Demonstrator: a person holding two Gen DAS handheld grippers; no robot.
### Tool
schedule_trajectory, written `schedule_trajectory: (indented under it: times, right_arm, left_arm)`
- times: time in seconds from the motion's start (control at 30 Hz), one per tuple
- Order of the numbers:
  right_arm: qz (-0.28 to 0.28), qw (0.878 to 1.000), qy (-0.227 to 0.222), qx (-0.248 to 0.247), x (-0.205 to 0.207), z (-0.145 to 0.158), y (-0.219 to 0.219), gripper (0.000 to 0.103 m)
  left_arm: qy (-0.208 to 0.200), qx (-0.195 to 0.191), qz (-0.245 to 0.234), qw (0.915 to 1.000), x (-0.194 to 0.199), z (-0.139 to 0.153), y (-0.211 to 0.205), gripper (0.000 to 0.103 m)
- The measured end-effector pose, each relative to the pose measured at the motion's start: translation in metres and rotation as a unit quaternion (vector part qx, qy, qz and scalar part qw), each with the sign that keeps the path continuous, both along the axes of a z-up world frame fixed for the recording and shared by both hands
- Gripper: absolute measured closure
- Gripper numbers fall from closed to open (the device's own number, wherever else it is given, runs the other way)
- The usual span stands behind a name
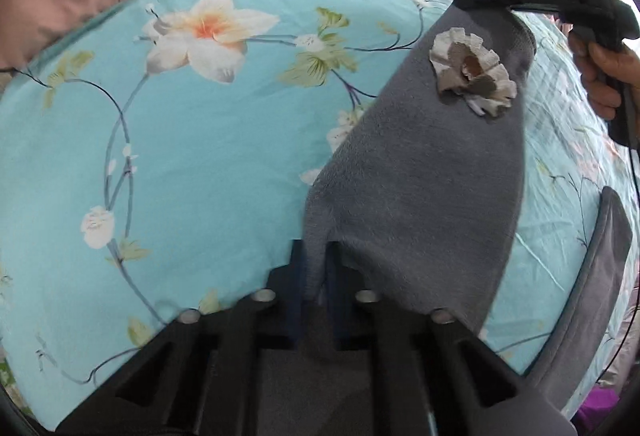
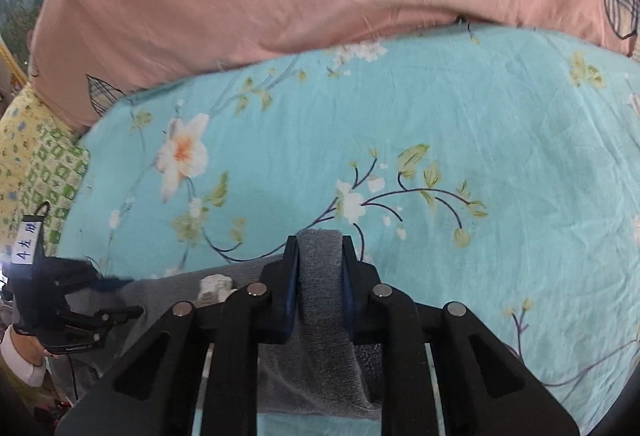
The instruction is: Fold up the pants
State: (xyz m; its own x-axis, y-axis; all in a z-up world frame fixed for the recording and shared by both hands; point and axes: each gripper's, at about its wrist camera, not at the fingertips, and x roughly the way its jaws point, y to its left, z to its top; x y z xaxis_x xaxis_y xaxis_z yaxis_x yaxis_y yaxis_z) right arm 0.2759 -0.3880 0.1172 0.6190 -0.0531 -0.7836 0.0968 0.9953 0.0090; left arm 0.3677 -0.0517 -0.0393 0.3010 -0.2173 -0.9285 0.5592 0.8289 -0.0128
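While the grey fleece pants (image 1: 420,172) hang stretched above the bed, each end is caught in a tool: the left gripper (image 1: 316,276) pinches a narrow gathered bit of the cloth between its blue pads, and the right gripper (image 2: 320,276) clamps a thicker roll of the same fabric that bulges up between its fingers. A cream fabric flower (image 1: 472,72) sewn to the pants faces up in the left view, close to where the right gripper bites the far edge, and in the right view it peeks out just beside that tool. Another part of the grey cloth curves down at the lower right of the left view, near the edge of the bed, so the garment is only partly lifted. Beneath it lies the turquoise flowered sheet (image 1: 160,156), and beyond that a pink quilt (image 2: 320,8) with checked patches; a yellow and green patterned cloth (image 2: 36,156) shows at the far left of the right view. The fold seems under way, with the held edge probably meant to be carried over and laid flat. The left grip looks thin, so a sharp pull apart could slip the fleece out and drop that end in a heap. Uneven travel of the two hands could skew the fold, and the flower could end up bunched inside.
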Motion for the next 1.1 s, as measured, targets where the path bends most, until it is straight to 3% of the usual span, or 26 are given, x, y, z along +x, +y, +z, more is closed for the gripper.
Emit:
schedule_trajectory:
  times: [0.3, 0.5, 0.73, 0.87, 1.1]
  right_arm:
    - [0.061, 0.996, -0.068, 0.013, -0.074, 0.043, 0.031, 0.085]
    - [0.099, 0.991, -0.085, 0.018, -0.130, 0.038, 0.038, 0.086]
    - [0.118, 0.988, -0.094, 0.041, -0.192, 0.017, 0.022, 0.086]
    - [0.131, 0.986, -0.090, 0.056, -0.217, 0.002, 0.019, 0.086]
    - [0.163, 0.975, -0.133, 0.073, -0.250, 0.004, 0.024, 0.086]
  left_arm:
    - [-0.036, -0.056, -0.005, 0.9978, -0.071, 0.055, 0.012, 0.100]
    - [-0.053, -0.075, -0.009, 0.9957, -0.135, 0.076, 0.014, 0.100]
    - [-0.042, -0.100, 0.007, 0.9941, -0.194, 0.079, 0.019, 0.100]
    - [-0.041, -0.094, 0.013, 0.9946, -0.215, 0.074, 0.015, 0.100]
    - [-0.042, -0.101, 0.024, 0.9937, -0.250, 0.068, 0.017, 0.100]
